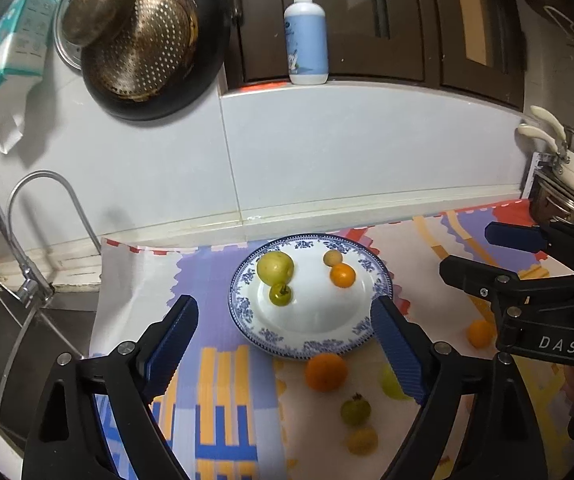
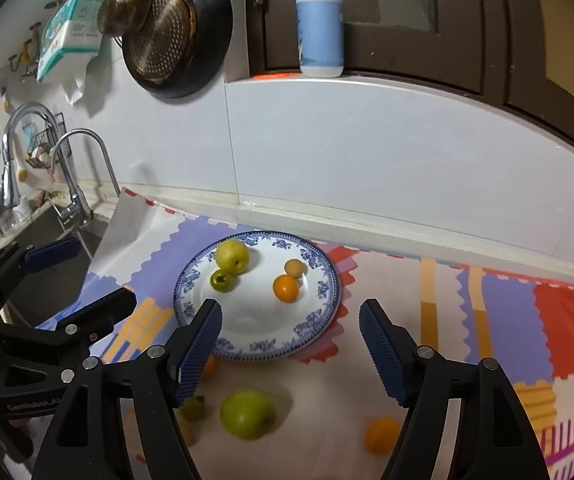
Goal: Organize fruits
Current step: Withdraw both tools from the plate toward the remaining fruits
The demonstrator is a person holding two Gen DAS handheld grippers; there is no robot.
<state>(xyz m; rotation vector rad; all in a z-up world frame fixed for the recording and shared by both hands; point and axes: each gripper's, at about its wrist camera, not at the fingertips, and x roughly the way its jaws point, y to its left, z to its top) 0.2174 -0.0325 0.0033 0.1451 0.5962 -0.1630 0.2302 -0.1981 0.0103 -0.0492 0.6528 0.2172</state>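
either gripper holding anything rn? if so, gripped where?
Nothing held. Left gripper and right gripper are both open and empty, above the mat near the plate.

Dim, fisheye-warped edges, soft foreground blur

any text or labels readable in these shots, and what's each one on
"DAS" - white letters on the black body of the right gripper, seen in the left wrist view.
"GenRobot.A", cut off at the end - on the black body of the left gripper, seen in the right wrist view.
Pump bottle: blue label print too blurred to read.
Carton on the wall: print too small to read.
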